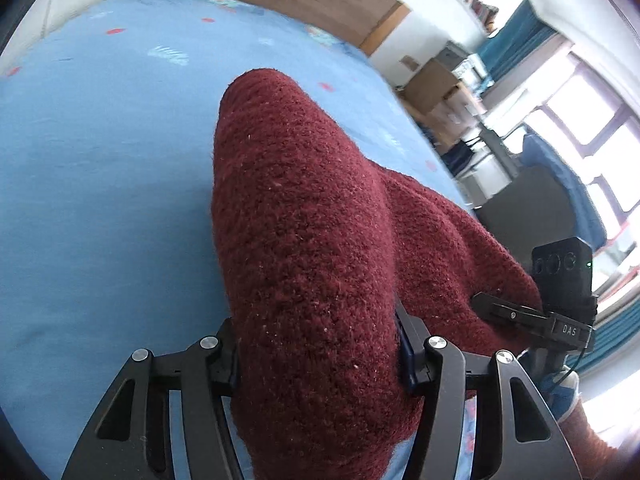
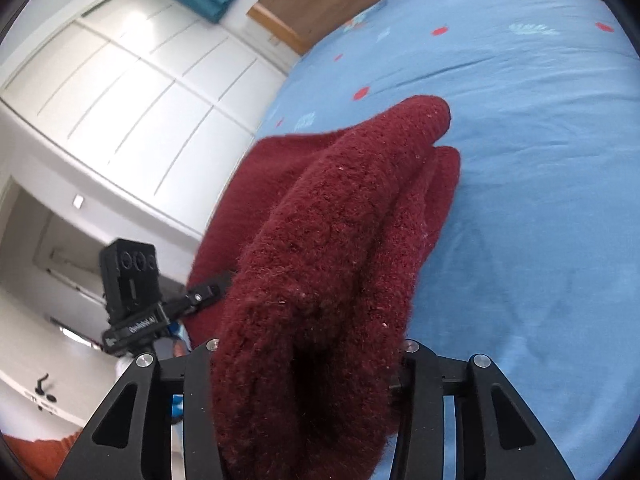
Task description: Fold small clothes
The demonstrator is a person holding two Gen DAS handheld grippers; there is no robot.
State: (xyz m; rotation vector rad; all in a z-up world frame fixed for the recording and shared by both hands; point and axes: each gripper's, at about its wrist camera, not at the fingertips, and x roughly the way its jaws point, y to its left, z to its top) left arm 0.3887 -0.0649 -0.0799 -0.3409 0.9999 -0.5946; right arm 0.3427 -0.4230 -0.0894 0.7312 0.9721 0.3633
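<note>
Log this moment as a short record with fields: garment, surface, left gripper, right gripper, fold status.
garment: dark red fuzzy knitted garment, bunched and lifted at both gripped ends
surface: light blue bedsheet with small red dots
left gripper: shut on the garment
right gripper: shut on the garment
fold status: not yet laid flat; the far part trails toward the sheet
</note>
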